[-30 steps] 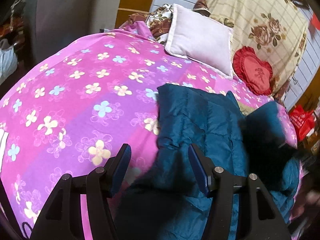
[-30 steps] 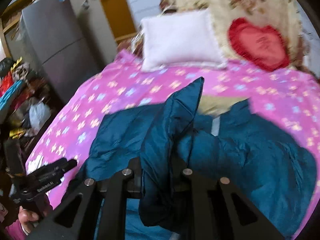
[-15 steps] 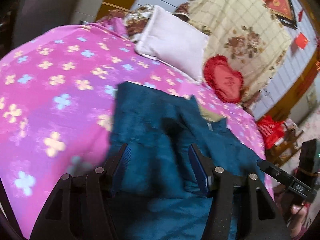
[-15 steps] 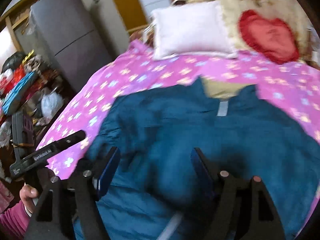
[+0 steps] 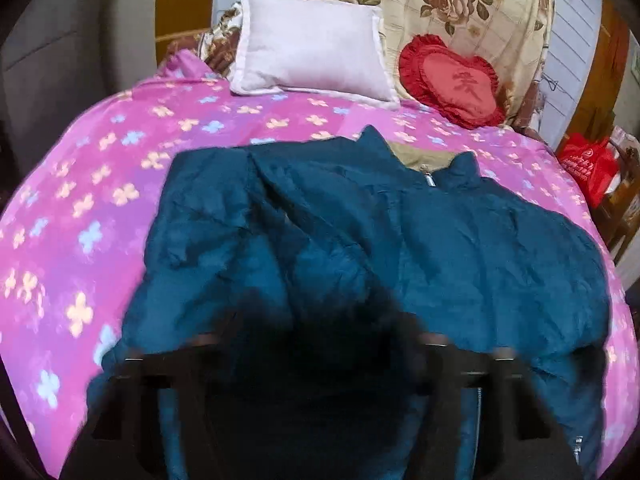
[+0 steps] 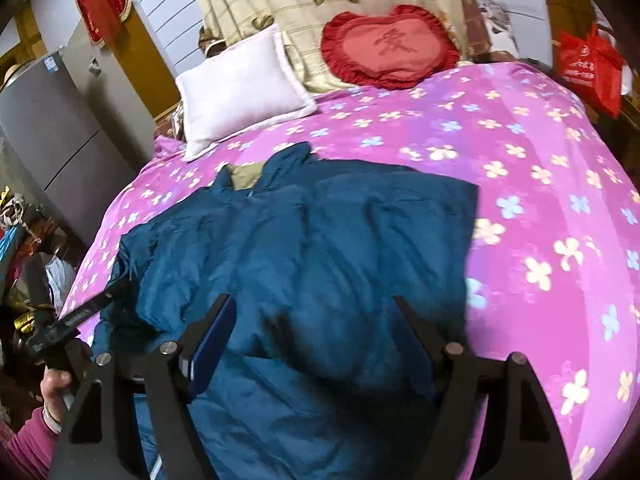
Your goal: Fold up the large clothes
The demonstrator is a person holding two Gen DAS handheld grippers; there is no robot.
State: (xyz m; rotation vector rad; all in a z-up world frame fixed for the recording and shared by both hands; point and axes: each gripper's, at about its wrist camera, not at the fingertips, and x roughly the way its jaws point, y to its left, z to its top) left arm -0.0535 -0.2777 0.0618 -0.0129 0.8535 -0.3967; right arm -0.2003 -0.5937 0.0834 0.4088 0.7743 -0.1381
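A dark teal padded jacket lies front up on the pink flowered bedspread, collar toward the pillows. In the left wrist view a blurred dark fold of the jacket covers my left gripper; its fingers are hidden, so I cannot tell whether it grips. In the right wrist view the jacket has its right side folded inward. My right gripper is open and empty just above the jacket's lower part. The left gripper also shows in the right wrist view at the jacket's left edge.
A white pillow and a red heart cushion lie at the head of the bed. A grey fridge stands left of the bed. A red bag sits at the right.
My right gripper let go of the jacket fold it held up and opened; the fold now lies flat. My left gripper moved right over the jacket, and fabric now covers its fingers.
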